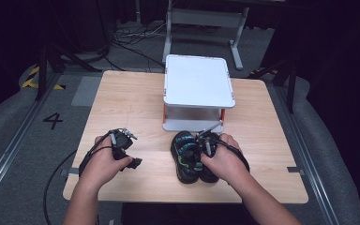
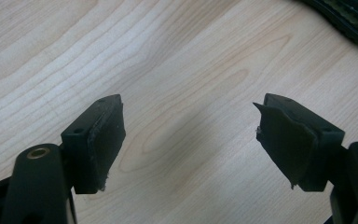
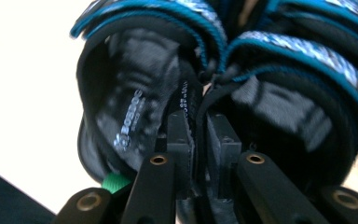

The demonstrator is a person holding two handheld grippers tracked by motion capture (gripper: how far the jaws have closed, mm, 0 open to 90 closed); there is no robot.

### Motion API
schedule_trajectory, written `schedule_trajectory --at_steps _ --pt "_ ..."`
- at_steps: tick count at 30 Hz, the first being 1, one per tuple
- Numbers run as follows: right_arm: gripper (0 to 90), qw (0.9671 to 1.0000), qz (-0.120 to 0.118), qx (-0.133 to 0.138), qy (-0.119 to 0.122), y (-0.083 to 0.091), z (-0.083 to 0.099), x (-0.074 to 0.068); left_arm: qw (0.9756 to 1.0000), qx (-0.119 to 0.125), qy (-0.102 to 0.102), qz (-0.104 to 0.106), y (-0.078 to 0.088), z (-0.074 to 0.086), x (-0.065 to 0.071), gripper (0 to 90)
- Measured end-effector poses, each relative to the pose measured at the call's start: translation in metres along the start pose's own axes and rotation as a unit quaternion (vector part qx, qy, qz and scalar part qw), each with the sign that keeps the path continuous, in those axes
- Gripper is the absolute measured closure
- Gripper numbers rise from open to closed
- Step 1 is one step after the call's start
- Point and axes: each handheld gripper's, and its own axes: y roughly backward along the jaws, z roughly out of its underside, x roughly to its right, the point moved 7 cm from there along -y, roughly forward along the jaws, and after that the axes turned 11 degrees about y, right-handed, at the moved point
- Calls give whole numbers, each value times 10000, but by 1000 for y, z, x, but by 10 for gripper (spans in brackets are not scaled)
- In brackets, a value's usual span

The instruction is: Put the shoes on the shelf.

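Your right gripper [image 3: 198,135] is pinched narrow on the touching inner edges of the pair of black sandals with blue-patterned straps [image 1: 191,157], lower centre of the high view, just in front of the white metal two-tier rack [image 1: 198,82]. Left gripper [image 2: 191,135], lower left, is spread wide w/ nothing between, over the bare light-wood table [image 1: 131,98].

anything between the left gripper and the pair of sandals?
No, bare wood. In the high view the left gripper sits apart from the sandals, with plain tabletop between. The left gripper view shows its open jaws over bare wood, a sandal edge at the corner.
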Motion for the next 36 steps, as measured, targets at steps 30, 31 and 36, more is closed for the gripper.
schedule_trajectory --at_steps 30,31,36 --pt "832 9894 669 1064 -722 12 -87 59 9999 -105 38 100 -7 1 -3 233" --pt "833 9889 694 1074 -751 9 -89 60 9999 -96 31 95 -7 1 -3 233" --pt "833 9844 765 1214 -1022 2 -97 65 9999 -88 34 141 -7 0 -1 233"
